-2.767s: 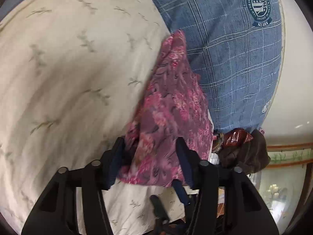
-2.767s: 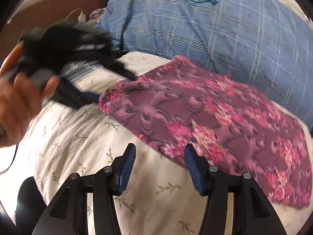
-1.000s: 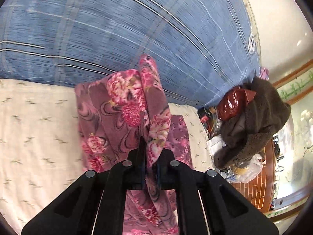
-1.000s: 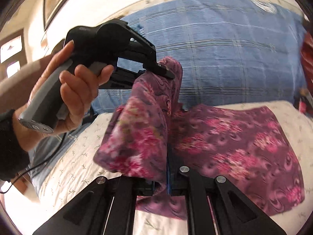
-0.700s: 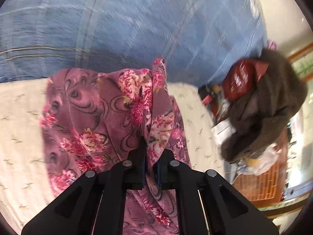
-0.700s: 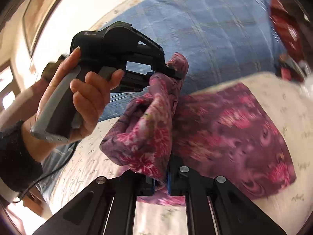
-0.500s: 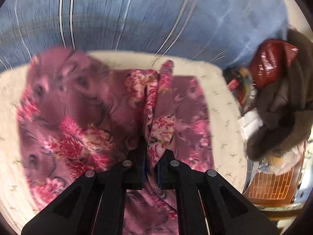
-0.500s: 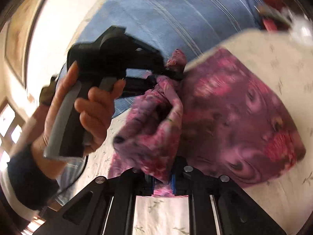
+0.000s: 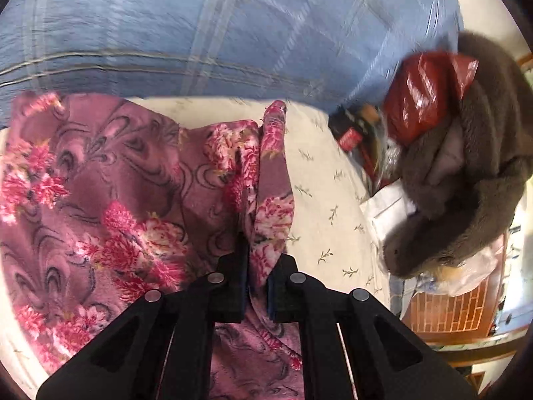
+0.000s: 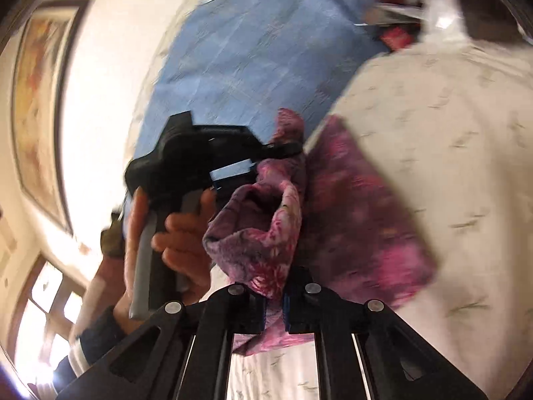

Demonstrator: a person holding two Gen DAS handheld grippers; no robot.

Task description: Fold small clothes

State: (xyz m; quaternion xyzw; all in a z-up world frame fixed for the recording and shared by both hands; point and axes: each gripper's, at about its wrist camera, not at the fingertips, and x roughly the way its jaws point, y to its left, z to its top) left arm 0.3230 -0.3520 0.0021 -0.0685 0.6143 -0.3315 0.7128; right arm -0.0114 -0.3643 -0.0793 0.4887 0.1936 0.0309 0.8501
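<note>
Both tongs, left and right, are clamped on one edge of a floral pink cloth. The cloth lies partly doubled on a cream bedsheet, beside a blue checked quilt.

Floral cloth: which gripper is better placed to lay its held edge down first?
Left, probably. The left gripper, jaws shut on the floral cloth, points down at the cream sheet. The right gripper also pinches cloth, but its end looks bunched above the sheet.
</note>
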